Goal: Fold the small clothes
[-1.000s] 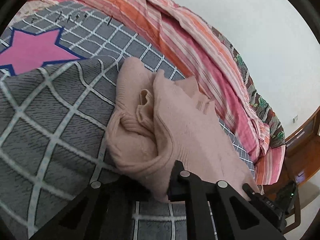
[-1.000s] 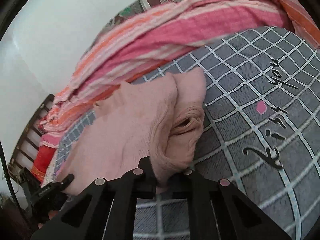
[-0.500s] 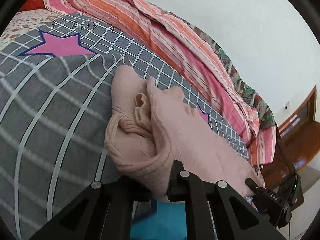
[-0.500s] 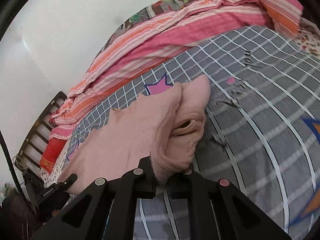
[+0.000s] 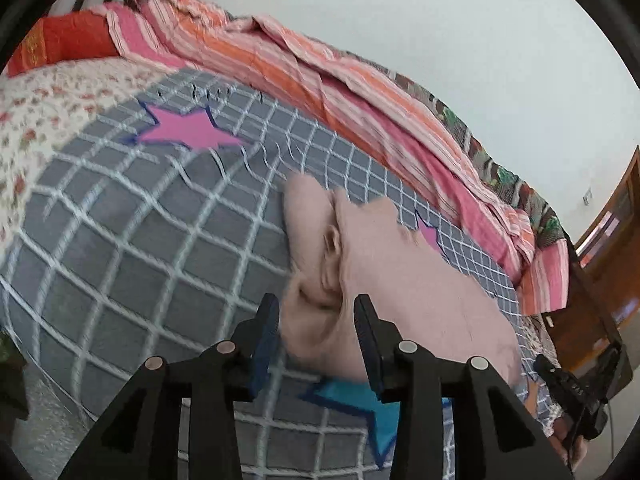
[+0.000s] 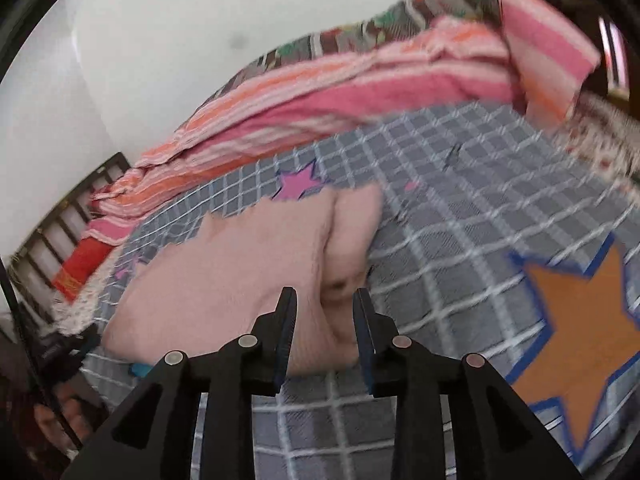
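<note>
Jaws on both grippers just been opening, now released. Left gripper (image 5: pixel 316 320) & right gripper (image 6: pixel 325 312) angled down, each straddling a near corner of the pink sweater (image 5: pixel 400 280), which lies folded on grey checked bedspread (image 5: pixel 140 248).

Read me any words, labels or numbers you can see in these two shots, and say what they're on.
None can be read.
Black script on the grey checked bedspread, beside the pink star: too blurred to read.
Yellow marks on the red pillow: too small to read.
Pink knit garment: no label shows.
</note>
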